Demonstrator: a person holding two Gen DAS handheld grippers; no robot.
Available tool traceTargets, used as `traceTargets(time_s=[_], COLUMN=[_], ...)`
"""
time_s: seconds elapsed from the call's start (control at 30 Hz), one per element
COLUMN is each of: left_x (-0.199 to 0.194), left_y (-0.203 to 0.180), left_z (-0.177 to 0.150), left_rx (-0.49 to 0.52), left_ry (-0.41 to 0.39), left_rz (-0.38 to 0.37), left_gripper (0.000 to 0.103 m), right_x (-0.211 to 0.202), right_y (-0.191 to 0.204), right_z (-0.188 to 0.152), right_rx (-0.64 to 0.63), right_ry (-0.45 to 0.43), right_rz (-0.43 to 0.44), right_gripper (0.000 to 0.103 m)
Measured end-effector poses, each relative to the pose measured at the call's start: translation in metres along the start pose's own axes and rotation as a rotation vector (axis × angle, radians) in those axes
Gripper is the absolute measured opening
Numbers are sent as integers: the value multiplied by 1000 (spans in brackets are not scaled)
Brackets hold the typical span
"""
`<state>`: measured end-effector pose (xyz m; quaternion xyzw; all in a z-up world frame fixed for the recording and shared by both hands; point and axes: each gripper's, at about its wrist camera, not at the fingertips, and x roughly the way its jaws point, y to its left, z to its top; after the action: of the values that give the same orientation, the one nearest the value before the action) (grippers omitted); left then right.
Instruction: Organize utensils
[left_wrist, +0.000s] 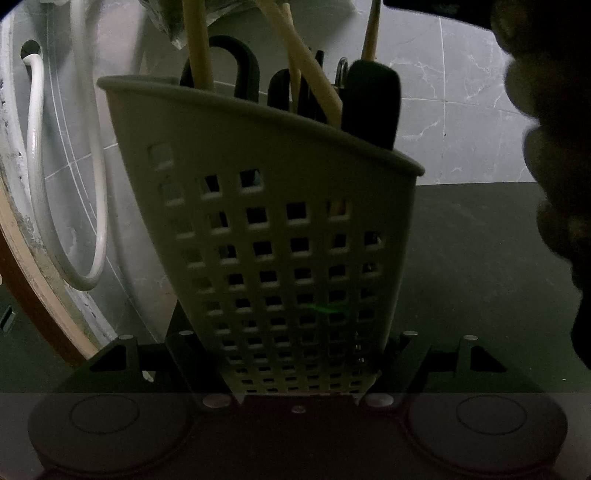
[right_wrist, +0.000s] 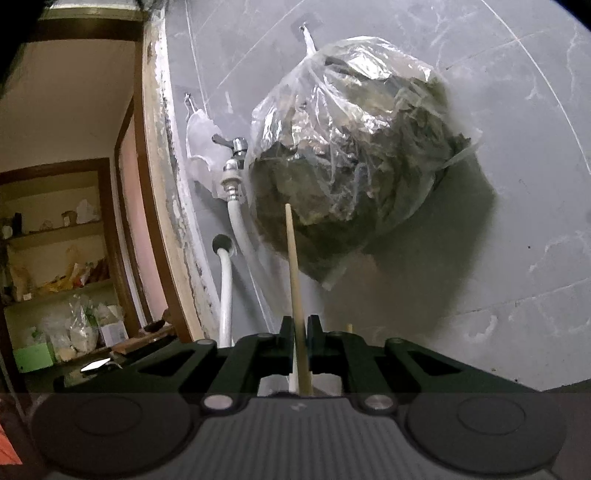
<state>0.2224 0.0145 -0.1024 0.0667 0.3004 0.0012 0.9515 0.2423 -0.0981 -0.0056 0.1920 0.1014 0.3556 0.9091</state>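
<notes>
Right gripper (right_wrist: 300, 334): jaws pressed together on a single pale wooden chopstick (right_wrist: 294, 273), which stands upright between the pads and rises above them with its thin tip toward the hanging bag.
Just beside the right gripper: the tip of another pale stick (right_wrist: 349, 328) peeks up behind the right-hand finger; what it belongs to cannot be told.
Left gripper (left_wrist: 301, 354): fingers set against the two sides of the lower part of a pale perforated utensil holder (left_wrist: 280, 236), clamping it between them.
Utensil holder: stands on a dark counter (left_wrist: 480, 258), tilted in the fisheye view, its grid of square holes facing the camera.
Inside the holder: several pale chopsticks (left_wrist: 314, 79) leaning at different angles, black-handled utensils (left_wrist: 371, 103), and a black looped handle (left_wrist: 242, 70).
Behind, right wrist view: a clear plastic bag of dark greens (right_wrist: 351, 147) hangs on the grey marble-tiled wall (right_wrist: 517, 184), next to a metal tap (right_wrist: 236, 147) with a white hose (right_wrist: 236, 221).
Left wrist view, right edge: a blurred dark hand (left_wrist: 546, 177) close to the lens.
Far left, right wrist view: a doorway onto cluttered shelves (right_wrist: 55, 258).
</notes>
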Motion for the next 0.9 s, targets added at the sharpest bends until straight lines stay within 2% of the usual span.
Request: traceTargets(time_s=[0.23,0.47,0.67,0.73,0.8,0.9], left_x=[0,0,1,1,1,0], left_y=[-1,-3,-5,-5,-6,-7], left_z=[0,0,-1,-1,-1,-1], left_rx=[7,8,6,5,6,3], left_ry=[1,-3,-1,-1,-1,-2], left_rz=[1,7,11,13,16,18], left_gripper=[77,77,77,77,77,78], right_x=[1,-1,-10,-14,-20,-31], right_y=[2,1,1,1,-1,-4], right_z=[10,0,6,9,12,18], right_rx=[45,38,10,0,-13,-32], right_ry=[-85,-33,-39,-36,-41,-59], right_rz=[67,59,55,52,38,16], right_gripper=[8,8,11,17,40,61])
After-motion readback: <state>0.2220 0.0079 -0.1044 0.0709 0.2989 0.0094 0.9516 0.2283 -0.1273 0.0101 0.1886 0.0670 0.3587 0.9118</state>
